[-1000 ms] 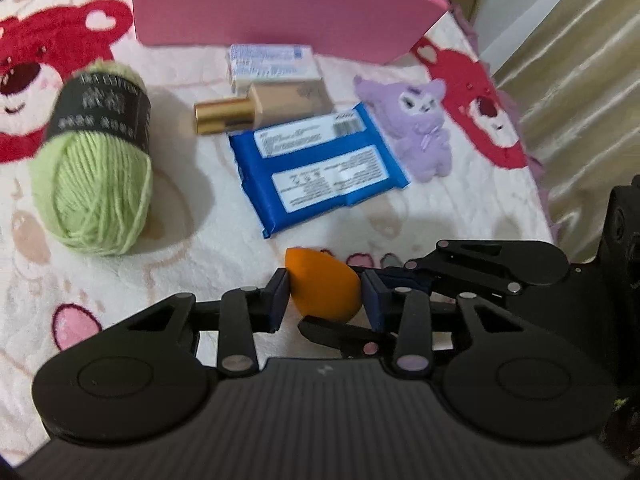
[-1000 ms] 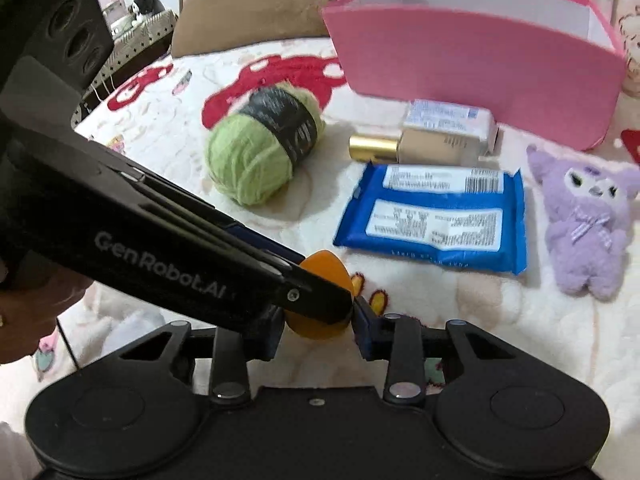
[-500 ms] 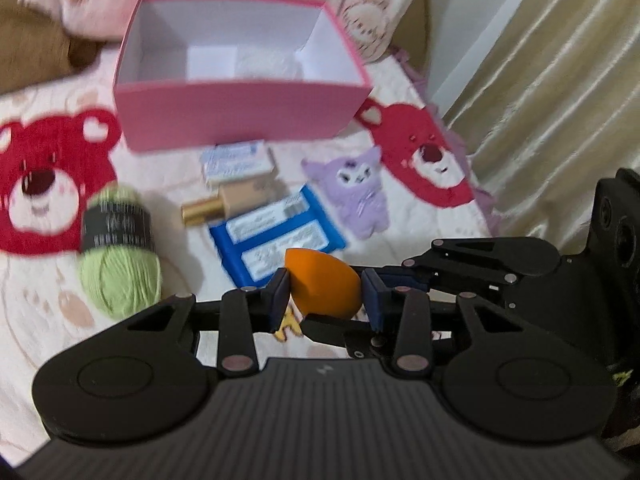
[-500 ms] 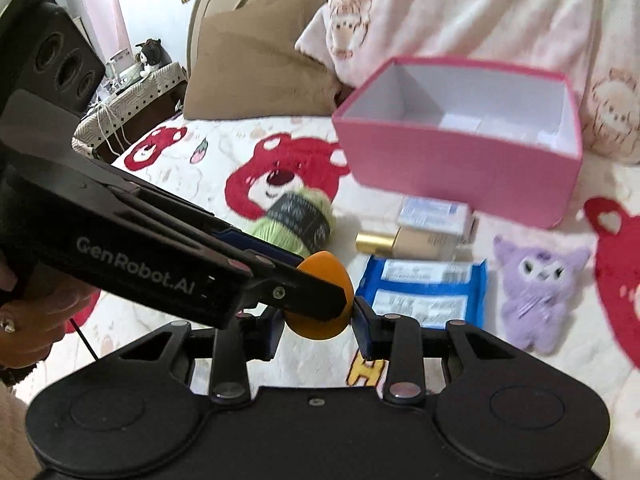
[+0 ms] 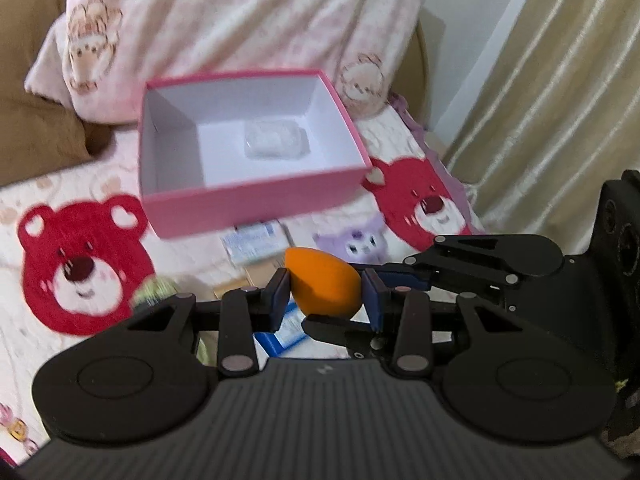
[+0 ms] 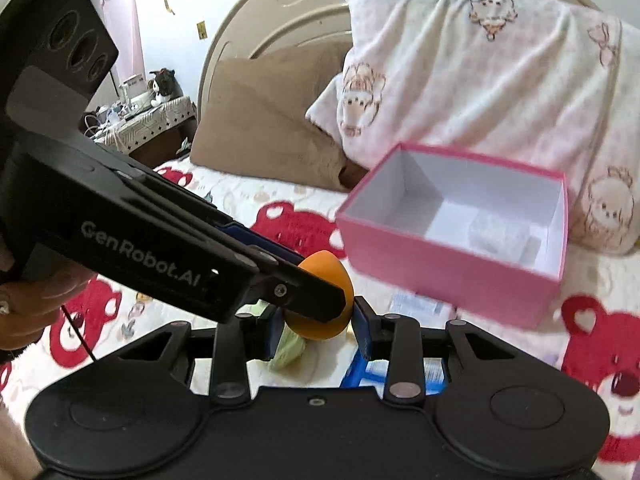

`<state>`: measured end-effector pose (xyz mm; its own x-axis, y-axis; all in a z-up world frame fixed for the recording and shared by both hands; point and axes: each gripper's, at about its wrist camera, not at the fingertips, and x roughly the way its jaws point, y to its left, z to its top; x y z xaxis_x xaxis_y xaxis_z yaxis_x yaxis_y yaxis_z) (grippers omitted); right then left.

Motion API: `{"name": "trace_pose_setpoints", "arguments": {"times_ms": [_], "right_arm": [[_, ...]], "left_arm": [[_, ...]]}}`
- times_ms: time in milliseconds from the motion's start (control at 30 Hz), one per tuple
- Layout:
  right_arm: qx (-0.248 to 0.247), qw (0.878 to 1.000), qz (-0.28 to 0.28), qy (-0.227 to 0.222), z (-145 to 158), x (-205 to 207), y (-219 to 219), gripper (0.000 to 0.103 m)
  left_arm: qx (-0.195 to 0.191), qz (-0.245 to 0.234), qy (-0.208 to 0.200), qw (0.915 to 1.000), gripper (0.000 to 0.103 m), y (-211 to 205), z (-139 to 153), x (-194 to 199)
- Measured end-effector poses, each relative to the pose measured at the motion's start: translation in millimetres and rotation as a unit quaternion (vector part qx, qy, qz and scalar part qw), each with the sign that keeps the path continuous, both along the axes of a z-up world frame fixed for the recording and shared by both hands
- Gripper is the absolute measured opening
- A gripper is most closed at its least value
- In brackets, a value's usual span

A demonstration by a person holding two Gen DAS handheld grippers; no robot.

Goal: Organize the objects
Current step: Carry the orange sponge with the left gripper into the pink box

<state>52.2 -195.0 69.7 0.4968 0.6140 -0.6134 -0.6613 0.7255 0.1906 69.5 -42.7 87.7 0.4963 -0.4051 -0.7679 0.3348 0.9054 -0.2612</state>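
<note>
An orange sponge (image 5: 323,286) hangs in the air above the bed (image 5: 24,328), clamped from two sides at once: the left claw (image 5: 325,298) pinches it between its pads, and the right claw (image 6: 316,322) grips it too. Beyond it sits an open pink box (image 5: 256,208) holding a small white packet (image 5: 274,142). A purple plush toy (image 5: 362,242) lies just beside the box.

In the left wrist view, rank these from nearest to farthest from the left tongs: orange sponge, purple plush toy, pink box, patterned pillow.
1. Orange sponge: clamped between the left tongs.
2. Purple plush toy: just beyond, slightly right, lying on the blanket.
3. Pink box: farther back, open, left of centre.
4. Patterned pillow: behind the box, at the headboard end.
</note>
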Motion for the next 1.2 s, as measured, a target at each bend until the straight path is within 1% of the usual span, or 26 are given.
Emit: {"name": "trace_pose_setpoints", "arguments": {"times_ms": [100,200,300,367,400,500,667,767,833,900,1000,1067,1100,1200], "right_arm": [[0.003,1.0,-0.007,0.0,10.6,26.2,8.5,0.041],[-0.002,1.0,-0.01,0.001,15.4,58.0,19.8,0.041],[0.008,1.0,-0.003,0.028,12.8,101.4,28.1,0.041],[0.009,0.999,0.001,0.04,8.7,128.2,36.2,0.041],[0.004,0.999,0.002,0.046,6.1,140.4,41.3,0.041],[-0.016,0.999,-0.005,0.046,-5.6,168.2,55.5,0.041],[-0.046,0.997,-0.028,0.051,-32.1,210.8,69.5,0.041],[-0.07,0.995,-0.038,0.053,-51.1,235.3,74.3,0.041],[-0.089,0.994,-0.038,0.046,-61.9,249.5,78.0,0.041],[-0.099,0.993,-0.045,0.05,-70.1,261.2,77.9,0.041],[-0.11,0.991,-0.051,0.048,-80.4,273.5,77.6,0.041],[-0.117,0.99,-0.057,0.054,-86.2,280.8,77.6,0.041],[-0.126,0.989,-0.06,0.054,-89.1,284.1,78.0,0.041],[-0.148,0.986,-0.052,0.051,-95.8,290.2,79.4,0.04]], "left_arm": [[0.013,0.014,-0.012,0.9997,0.038,1.4,12.5,21.6],[0.013,0.036,-0.017,0.9991,0.038,5.0,17.8,48.9],[0.029,0.047,-0.034,0.9979,0.037,5.8,16.1,79.3],[0.009,0.07,-0.016,0.9974,0.038,15.2,10.8,104.8],[0.007,0.073,-0.01,0.9973,0.038,18.2,6.8,117.6],[-0.009,0.092,-0.004,0.9957,0.038,28.0,-8.8,147.8],[-0.029,0.125,0.011,0.9916,0.038,32.0,-46.7,195.5],[-0.061,0.152,0.039,0.9858,0.038,35.8,-73.5,222.7],[-0.078,0.164,0.049,0.9821,0.038,37.0,-87.7,235.2],[-0.099,0.174,0.06,0.9779,0.039,38.9,-101.0,246.6],[-0.119,0.18,0.075,0.9735,0.04,39.1,-116.8,259.9],[-0.132,0.187,0.08,0.9701,0.04,37.3,-125.8,265.3],[-0.134,0.186,0.079,0.9702,0.04,35.1,-129.5,267.7],[-0.116,0.178,0.08,0.9739,0.039,24.0,-136.2,274.7]]}}
